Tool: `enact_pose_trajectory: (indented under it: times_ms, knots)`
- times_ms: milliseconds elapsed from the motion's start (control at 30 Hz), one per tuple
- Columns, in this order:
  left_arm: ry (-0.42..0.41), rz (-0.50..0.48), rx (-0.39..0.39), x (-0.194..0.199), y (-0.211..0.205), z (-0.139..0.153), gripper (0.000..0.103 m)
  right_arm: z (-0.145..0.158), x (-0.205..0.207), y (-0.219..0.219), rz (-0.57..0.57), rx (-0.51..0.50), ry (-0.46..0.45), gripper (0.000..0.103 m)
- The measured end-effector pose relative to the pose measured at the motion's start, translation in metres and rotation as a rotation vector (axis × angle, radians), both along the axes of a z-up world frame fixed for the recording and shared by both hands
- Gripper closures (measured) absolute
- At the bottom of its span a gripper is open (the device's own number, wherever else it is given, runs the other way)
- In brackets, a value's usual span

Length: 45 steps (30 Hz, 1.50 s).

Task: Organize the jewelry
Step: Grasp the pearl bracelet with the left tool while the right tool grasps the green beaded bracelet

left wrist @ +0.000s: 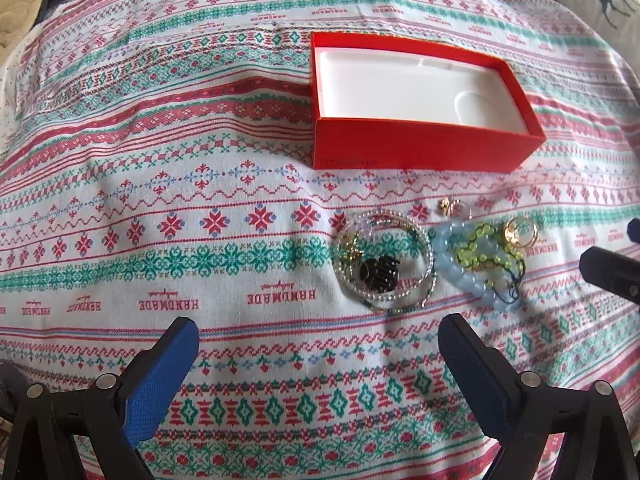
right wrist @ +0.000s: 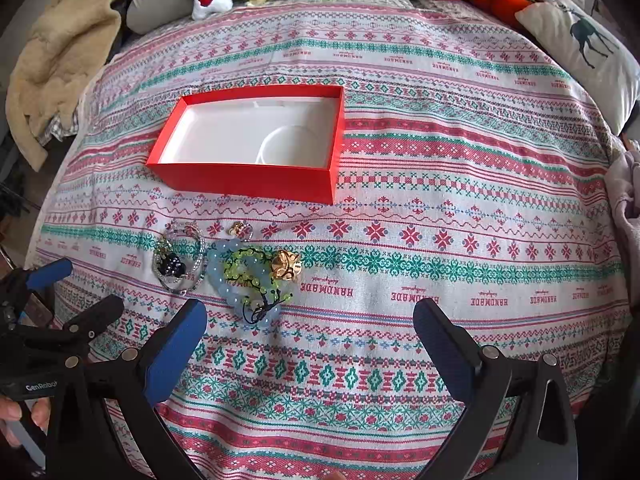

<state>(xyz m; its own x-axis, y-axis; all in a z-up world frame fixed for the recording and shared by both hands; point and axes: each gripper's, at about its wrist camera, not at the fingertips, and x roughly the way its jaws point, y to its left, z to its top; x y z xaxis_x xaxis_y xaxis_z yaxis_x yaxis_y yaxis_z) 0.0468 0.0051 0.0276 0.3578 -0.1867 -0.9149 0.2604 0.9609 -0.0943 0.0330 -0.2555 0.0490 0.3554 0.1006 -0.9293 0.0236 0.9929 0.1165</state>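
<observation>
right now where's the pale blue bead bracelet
In the right wrist view, the pale blue bracelet lies on the cloth, left of centre, under the green bracelet, near the red box.

The left claw [left wrist: 318, 336] has its jaws spread wide, with nothing between them; its blue-padded fingers [left wrist: 160, 376] reach forward and hang free. The right claw [right wrist: 310, 318] is spread equally wide and grips nothing. In the right wrist view the left claw [right wrist: 68, 292] shows at the left edge, jaws apart, pointing in toward the middle. Below it, a few bare fingertips of the left hand [right wrist: 24, 412] wrap the claw's handle.
</observation>
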Motion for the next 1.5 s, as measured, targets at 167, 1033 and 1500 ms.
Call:
enact_pose_trajectory:
  times_ms: [167, 1033, 1500]
  knots:
    - [0.103, 0.051, -0.15, 0.02, 0.013, -0.021, 0.03, -0.018, 0.01, -0.008, -0.01, 0.157, 0.053, 0.02]
    - [0.197, 0.047, -0.17, 0.077, -0.039, -0.058, 0.092, -0.031, 0.043, 0.011, 0.021, 0.252, 0.078, 0.067]
    - [0.109, 0.089, -0.163, 0.074, -0.056, -0.04, 0.103, -0.038, 0.019, 0.015, 0.028, 0.244, 0.103, 0.084]
